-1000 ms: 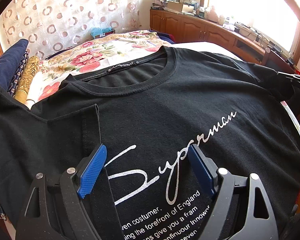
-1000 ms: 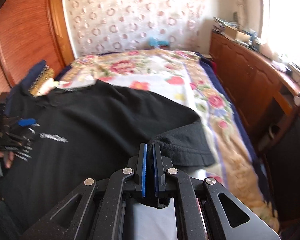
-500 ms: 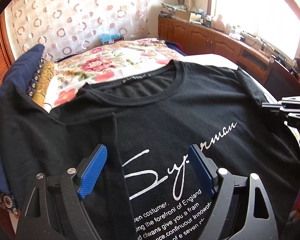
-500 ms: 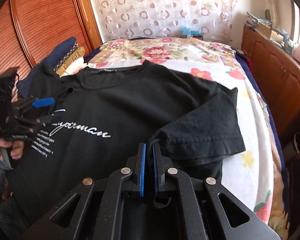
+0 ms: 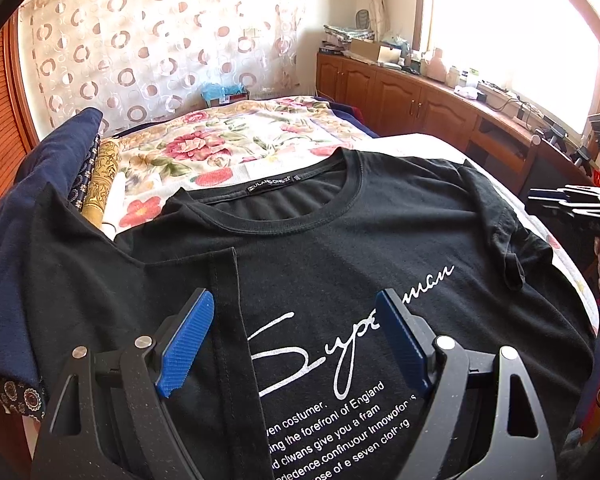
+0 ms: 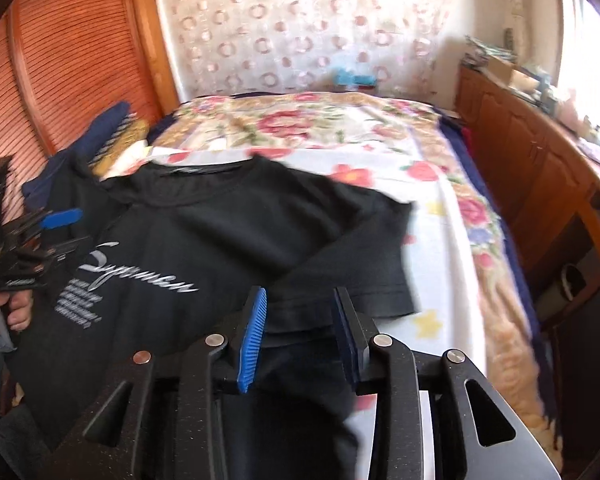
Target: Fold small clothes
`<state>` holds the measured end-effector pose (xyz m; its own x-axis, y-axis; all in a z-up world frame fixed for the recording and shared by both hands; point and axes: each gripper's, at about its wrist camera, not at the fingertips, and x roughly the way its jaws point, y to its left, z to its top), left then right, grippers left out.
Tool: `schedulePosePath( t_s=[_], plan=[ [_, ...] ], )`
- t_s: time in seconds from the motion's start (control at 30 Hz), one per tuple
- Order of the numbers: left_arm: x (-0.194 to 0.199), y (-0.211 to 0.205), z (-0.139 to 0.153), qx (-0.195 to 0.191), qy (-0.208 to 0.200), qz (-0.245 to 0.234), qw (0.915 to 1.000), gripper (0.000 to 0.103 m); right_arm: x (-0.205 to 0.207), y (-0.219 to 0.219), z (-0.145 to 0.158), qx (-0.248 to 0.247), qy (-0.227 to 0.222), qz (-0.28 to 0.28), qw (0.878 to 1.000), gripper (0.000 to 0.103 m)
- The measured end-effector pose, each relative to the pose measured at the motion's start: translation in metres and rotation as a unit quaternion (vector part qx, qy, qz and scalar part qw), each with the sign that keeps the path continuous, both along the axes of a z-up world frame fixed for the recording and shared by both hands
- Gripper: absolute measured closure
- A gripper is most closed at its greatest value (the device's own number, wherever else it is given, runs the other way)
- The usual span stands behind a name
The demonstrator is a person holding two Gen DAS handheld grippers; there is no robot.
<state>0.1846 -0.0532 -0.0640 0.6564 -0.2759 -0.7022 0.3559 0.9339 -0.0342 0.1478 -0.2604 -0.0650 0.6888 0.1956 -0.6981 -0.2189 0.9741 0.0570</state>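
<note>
The right gripper (image 6: 298, 332), at the bottom centre of the right wrist view, has its jaws opening; black cloth lies between and under the blue pads (image 6: 252, 340), but they do not seem to press on it, so the hold looks released. The left gripper (image 5: 296, 344), at the bottom of the left wrist view, stands wide apart over the chest print with nothing clasped between its pads.

Outward from the tools lies the black T-shirt (image 5: 340, 248), spread face up on the flowered bedspread (image 5: 236, 144), collar toward the upper middle of the frame. In the left wrist view the sleeve on the left side is turned inward over the body, its hemmed edge (image 5: 224, 276) running down toward the left pad. In the right wrist view the other sleeve (image 6: 360, 268) lies across to the right of centre, its end resting partly on the bedspread; blur in that view hides how flat it sits. A pile of dark blue and gold cloths (image 5: 80, 168) lies at the far left.

The step in hand appears to be laying out and turning in the sides, with the right sleeve just being let go. The next move probably calls for the right side to be taken at the sleeve or hem and brought inward to match the left, then the hem raised toward the collar.
</note>
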Motion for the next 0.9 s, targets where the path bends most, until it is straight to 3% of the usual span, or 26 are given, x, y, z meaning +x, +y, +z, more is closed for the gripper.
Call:
schedulePosePath(
  t_s=[0.17,0.37,0.6,0.63,0.7,0.9],
  plan=[
    [-0.001,0.000,-0.002,0.001,0.003,0.001,1.0000,0.019,0.013,-0.023,-0.014,-0.006,0.009,-0.045,0.999,0.068],
    [-0.002,0.000,-0.008,0.003,0.012,0.001,0.9999,0.019,0.024,-0.027,-0.025,0.003,0.018,-0.058,0.998,0.067],
    [-0.004,-0.002,-0.013,-0.003,0.020,-0.003,0.9998,0.019,0.041,-0.046,-0.038,0.057,0.045,-0.079,0.994,0.069],
    [-0.005,-0.003,-0.014,-0.004,0.021,-0.004,0.9998,0.019,0.041,-0.045,-0.037,0.059,0.044,-0.075,0.994,0.081],
    [-0.005,-0.005,-0.016,-0.006,0.024,-0.006,0.9997,0.019,0.040,-0.038,-0.034,0.062,0.043,-0.054,0.996,0.095],
    [-0.010,-0.010,-0.018,-0.007,0.027,-0.014,0.9995,0.019,0.032,-0.017,-0.013,0.040,0.001,-0.017,0.999,0.103]
  ],
)
